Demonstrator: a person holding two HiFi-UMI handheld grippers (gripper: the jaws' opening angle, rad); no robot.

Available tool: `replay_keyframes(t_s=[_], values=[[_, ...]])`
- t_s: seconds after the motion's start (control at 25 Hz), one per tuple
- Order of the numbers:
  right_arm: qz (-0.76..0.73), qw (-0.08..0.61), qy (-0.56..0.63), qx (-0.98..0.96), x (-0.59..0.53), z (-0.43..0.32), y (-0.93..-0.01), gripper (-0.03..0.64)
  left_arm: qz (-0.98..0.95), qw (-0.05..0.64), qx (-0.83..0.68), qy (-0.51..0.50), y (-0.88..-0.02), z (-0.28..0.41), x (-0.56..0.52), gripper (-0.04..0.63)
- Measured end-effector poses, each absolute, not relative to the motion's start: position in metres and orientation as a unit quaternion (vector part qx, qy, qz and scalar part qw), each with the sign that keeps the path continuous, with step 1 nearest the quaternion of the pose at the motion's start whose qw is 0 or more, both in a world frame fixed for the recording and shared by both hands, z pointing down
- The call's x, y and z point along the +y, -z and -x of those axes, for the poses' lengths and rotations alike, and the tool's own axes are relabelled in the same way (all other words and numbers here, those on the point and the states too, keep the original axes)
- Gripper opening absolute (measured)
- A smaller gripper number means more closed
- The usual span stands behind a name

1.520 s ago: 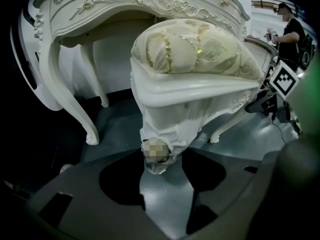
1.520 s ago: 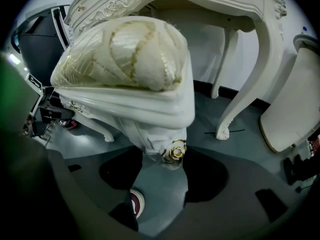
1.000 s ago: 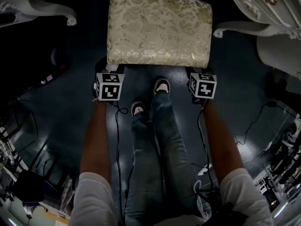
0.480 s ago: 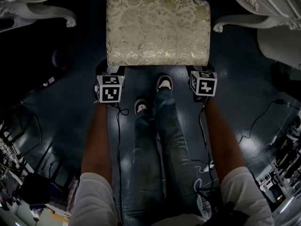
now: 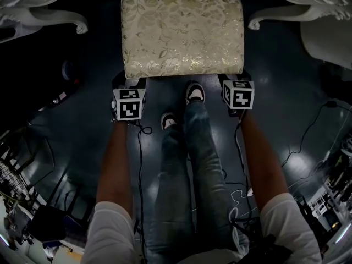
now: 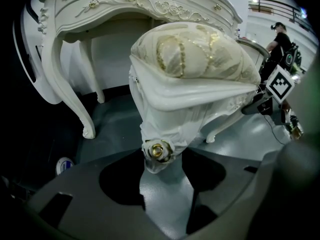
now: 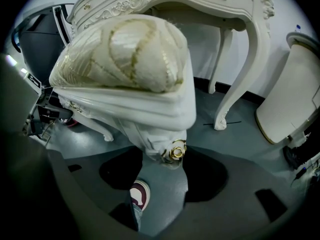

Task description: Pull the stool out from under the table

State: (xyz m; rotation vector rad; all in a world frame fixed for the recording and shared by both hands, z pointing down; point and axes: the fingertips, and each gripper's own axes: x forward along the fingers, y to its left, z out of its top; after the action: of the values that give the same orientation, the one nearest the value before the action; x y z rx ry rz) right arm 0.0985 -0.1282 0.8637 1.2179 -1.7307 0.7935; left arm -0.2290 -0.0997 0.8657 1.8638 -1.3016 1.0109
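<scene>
My left gripper [image 6: 160,159] is clamped on the near left corner leg [image 6: 158,153] of the stool [image 5: 181,32], just under the cushion's edge. My right gripper [image 7: 167,158] clamps the near right corner leg [image 7: 176,151] the same way. The stool stands just ahead of both grippers, between the table's curved legs [image 5: 52,18], with gaps at either side. Behind the grippers the floor [image 5: 66,147] lies open, apart from my shoes [image 5: 193,92] and loose cables [image 5: 137,164].
</scene>
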Motion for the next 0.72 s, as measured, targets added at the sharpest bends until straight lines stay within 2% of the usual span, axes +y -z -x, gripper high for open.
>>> replay_keyframes(t_s=[0.72], values=[[-0.497, 0.422, -0.315, -0.69, -0.1265, -0.0976, -0.8621, 0.25, -0.716, 0.32, -0.489, -0.382, -0.8567, 0.2291, -0.1037, 0.248]])
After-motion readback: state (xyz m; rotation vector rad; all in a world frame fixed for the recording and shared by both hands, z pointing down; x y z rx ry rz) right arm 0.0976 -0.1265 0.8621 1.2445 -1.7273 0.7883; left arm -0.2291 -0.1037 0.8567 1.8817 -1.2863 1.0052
